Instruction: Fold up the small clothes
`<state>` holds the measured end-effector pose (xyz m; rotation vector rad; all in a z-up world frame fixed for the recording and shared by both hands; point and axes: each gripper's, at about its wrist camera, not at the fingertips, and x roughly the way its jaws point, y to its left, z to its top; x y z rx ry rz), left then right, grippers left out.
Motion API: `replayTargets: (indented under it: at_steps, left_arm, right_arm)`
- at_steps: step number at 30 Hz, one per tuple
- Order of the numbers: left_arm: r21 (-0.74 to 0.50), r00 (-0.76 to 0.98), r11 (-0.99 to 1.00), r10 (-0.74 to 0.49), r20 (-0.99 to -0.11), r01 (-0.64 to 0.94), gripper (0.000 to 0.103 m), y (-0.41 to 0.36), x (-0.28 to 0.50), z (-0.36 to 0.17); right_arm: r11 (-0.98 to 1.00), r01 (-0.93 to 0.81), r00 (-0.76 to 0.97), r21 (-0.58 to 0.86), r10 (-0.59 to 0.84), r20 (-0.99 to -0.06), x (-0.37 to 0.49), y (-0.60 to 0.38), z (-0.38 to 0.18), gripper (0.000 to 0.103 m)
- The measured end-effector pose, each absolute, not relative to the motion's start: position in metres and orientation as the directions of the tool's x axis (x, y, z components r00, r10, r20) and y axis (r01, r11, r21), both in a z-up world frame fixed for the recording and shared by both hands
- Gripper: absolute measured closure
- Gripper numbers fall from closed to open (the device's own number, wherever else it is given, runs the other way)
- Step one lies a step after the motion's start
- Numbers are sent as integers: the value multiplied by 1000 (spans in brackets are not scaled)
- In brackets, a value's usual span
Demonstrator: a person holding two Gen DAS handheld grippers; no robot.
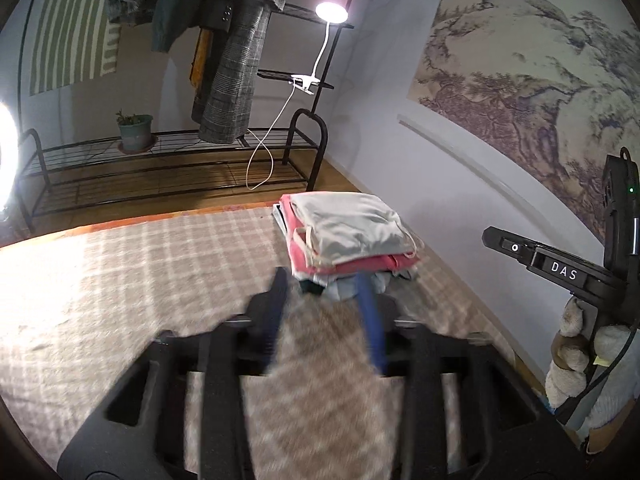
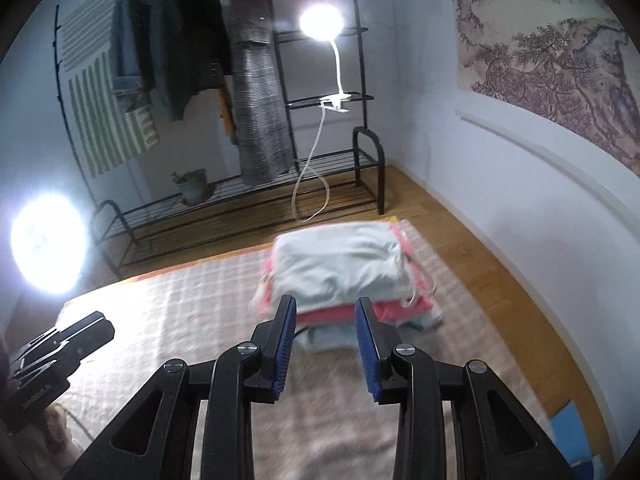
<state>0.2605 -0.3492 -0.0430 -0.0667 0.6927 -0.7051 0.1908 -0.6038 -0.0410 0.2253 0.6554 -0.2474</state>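
Two tools [image 1: 324, 280] [image 2: 326, 308] apart | stack [image 2: 340, 264] near rug [image 2: 180, 300] edge

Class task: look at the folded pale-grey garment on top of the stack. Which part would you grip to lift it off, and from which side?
Probably the near folded edge of the pale-grey garment, from the grippers' side: it overhangs the pink layer there, giving the fingers room.

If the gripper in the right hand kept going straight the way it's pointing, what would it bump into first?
Most likely the stack of folded clothes on the checked beige blanket. The right gripper has its blue-padded fingers apart with nothing between them, aimed at the pile's red and pale blue lower layers. Depth is hard to judge.
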Motion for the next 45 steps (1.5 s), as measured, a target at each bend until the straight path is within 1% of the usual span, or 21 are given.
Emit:
replayTargets:
  at_steps: [1, 5, 7, 8, 12, 13, 15, 19, 20, 22, 24, 25, 27, 30, 34, 36, 42, 45]
  left_arm:
    - [-278, 552, 767, -619, -558, 579, 50, -343, 253, -42]
    - [-244, 562, 763, -616, -552, 598, 48, -317, 219, -42]
    - [-225, 570, 766, -610, -552, 602, 42, -305, 202, -44]
    - [-217, 574, 767, -607, -550, 604, 39, -301, 196, -46]
    - [-179, 596, 772, -596, -539, 610, 36, -283, 172, -53]
    - [-173, 598, 773, -594, -538, 611, 35, -279, 168, -55]
    - [-171, 598, 774, -591, -541, 610, 31, -273, 163, -59]
    - [-179, 605, 781, -587, -537, 598, 27, -258, 156, -67]
    - [-180, 611, 783, -587, -532, 595, 23, -256, 154, -69]
    - [-177, 617, 785, -586, -525, 594, 21, -251, 152, -72]
    - [-147, 632, 791, -572, -524, 594, 21, -249, 151, -74]
    - [-130, 641, 795, -562, -523, 592, 20, -249, 150, -75]
    - [-99, 654, 801, -547, -523, 591, 15, -249, 146, -76]
    - [-81, 661, 800, -543, -518, 594, 10, -247, 142, -78]
    - [-46, 671, 799, -533, -515, 599, 6, -248, 137, -79]
    - [-34, 675, 796, -535, -508, 605, 2, -247, 134, -79]
    - [-57, 657, 794, -538, -528, 605, 1, -245, 132, -82]
    - [-56, 662, 807, -521, -538, 588, 1, -244, 132, -84]
  right_arm:
    - [946, 294, 770, 133, -152, -620, 181, -595, -39, 70]
    - [947, 292, 780, 133, -156, -606, 147, -563, -39, 68]
    - [949, 287, 787, 129, -157, -597, 131, -547, -42, 60]
    - [950, 287, 790, 126, -160, -592, 125, -541, -43, 58]
    - [950, 290, 798, 114, -175, -576, 100, -516, -51, 51]
    - [951, 289, 798, 112, -175, -577, 98, -513, -53, 47]
    - [951, 293, 797, 97, -187, -574, 92, -505, -56, 42]
    - [960, 275, 803, 51, -200, -562, 82, -486, -62, 30]
    - [961, 270, 805, 51, -196, -561, 82, -484, -63, 29]
    - [961, 272, 808, 56, -197, -555, 80, -479, -67, 20]
    - [959, 279, 814, 54, -206, -544, 79, -475, -71, 14]
    - [959, 281, 816, 49, -211, -538, 78, -473, -74, 13]
    - [959, 280, 818, 41, -215, -534, 77, -471, -79, 11]
    - [958, 285, 811, 43, -217, -543, 77, -472, -86, 0]
    - [945, 314, 806, 87, -217, -550, 77, -483, -91, 0]
    - [936, 334, 805, 110, -223, -549, 77, -489, -93, 0]
    - [922, 354, 801, 155, -214, -559, 79, -501, -99, 0]
    - [922, 353, 801, 158, -211, -560, 79, -501, -100, 0]
